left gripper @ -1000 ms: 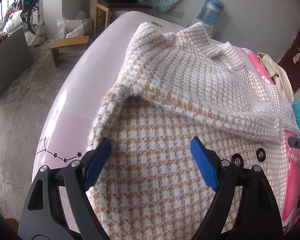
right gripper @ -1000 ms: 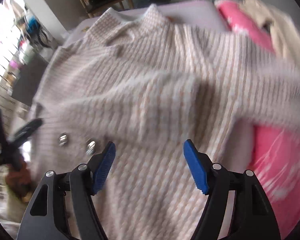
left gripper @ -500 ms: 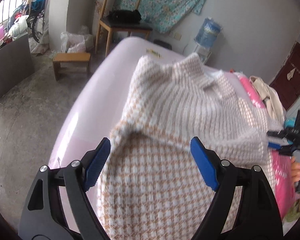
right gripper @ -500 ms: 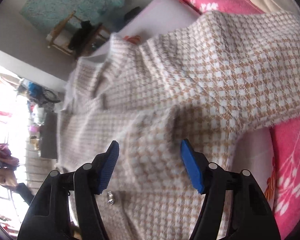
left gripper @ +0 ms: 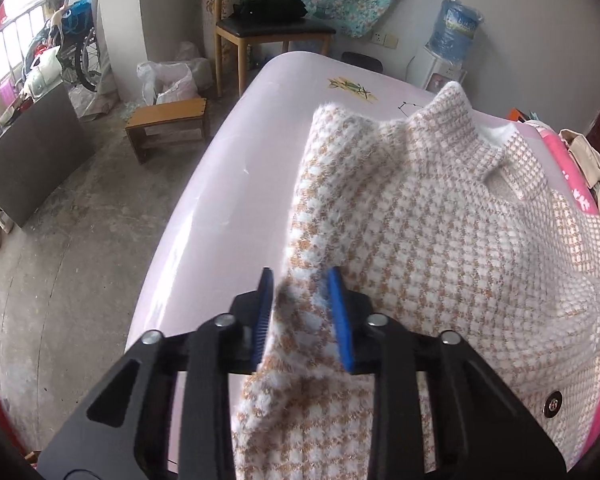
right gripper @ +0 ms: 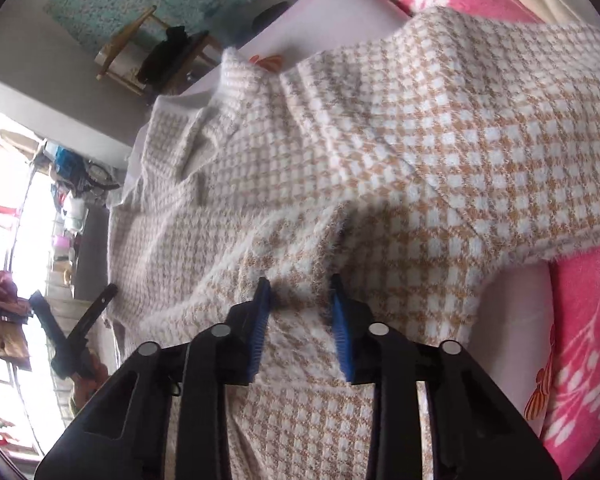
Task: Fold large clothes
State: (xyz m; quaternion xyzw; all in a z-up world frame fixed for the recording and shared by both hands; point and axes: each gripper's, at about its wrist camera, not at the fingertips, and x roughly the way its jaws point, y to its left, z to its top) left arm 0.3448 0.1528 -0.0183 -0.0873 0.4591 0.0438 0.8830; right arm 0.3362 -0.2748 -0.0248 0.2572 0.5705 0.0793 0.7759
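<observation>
A fluffy tan-and-white houndstooth jacket [left gripper: 440, 220] lies spread on a pale pink bed [left gripper: 228, 184], collar at the far end. My left gripper [left gripper: 300, 312] is shut on a raised fold of the jacket's left side. My right gripper [right gripper: 300, 312] is shut on a fold of the jacket [right gripper: 380, 160] at its right side, next to the folded-in sleeve. The left gripper also shows small at the left edge of the right wrist view [right gripper: 76, 328]. Two metal snap buttons [left gripper: 550, 416] show near the lower right hem.
A pink floral blanket [right gripper: 580, 340] lies along the bed's right side, with a beige garment [left gripper: 592, 168] on it. A wooden chair [left gripper: 268, 32], a low stool [left gripper: 168, 124], a water bottle [left gripper: 454, 24] and bare concrete floor lie beyond the bed.
Both grippers have closed from wide open onto folds of the jacket. Each has moved in close to the fabric, which now bunches up between the pads.
</observation>
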